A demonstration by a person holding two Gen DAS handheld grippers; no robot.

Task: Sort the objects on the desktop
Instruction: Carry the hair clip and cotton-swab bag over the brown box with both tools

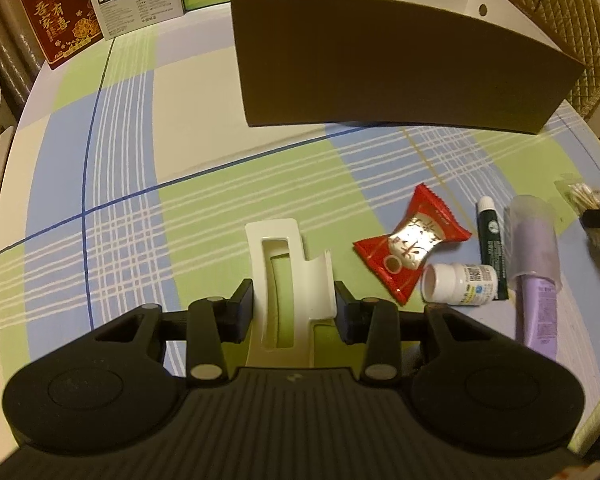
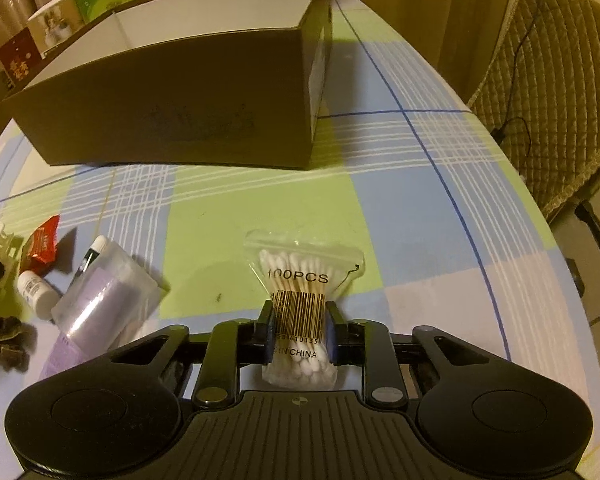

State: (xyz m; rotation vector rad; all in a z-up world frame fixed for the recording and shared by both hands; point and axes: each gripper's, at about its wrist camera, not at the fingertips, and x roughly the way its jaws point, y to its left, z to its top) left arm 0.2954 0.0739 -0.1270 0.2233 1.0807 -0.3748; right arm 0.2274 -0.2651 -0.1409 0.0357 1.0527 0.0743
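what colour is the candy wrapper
Red with a silver middle: the candy wrapper shows best in the left wrist view.

desk (image 2: 400,208): green, blue and cream plaid cloth | chair (image 2: 548,92): quilted tan cover, right of desk, black cable draped over it | curtain (image 1: 4,20): beige, far left | light: dim, yellowish

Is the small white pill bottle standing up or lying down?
Lying down: the small white pill bottle rests on its side on the checked tablecloth, its round end facing left.
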